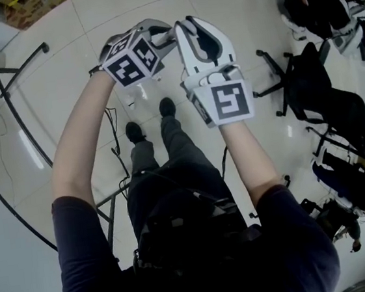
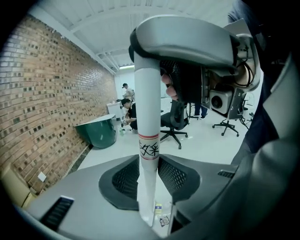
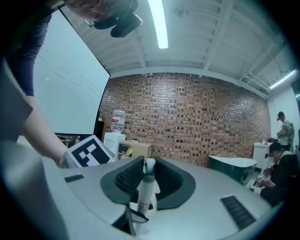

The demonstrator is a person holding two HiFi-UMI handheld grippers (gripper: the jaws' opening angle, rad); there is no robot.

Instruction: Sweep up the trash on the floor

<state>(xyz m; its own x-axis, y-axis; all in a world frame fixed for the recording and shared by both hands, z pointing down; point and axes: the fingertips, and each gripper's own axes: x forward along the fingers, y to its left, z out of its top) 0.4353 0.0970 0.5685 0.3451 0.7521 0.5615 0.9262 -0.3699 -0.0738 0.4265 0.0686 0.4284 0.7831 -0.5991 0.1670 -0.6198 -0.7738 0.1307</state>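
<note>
Left fingers [image 2: 124,180] and right fingers [image 3: 126,176] around handle [image 2: 148,108]

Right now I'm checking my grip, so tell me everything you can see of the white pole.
The white pole is a smooth round tube, seemingly plastic, with a red-edged label of black characters. It stands nearly upright, pinched by the left hand-held gripper below the label and the right hand-held gripper at its rounded top.
</note>
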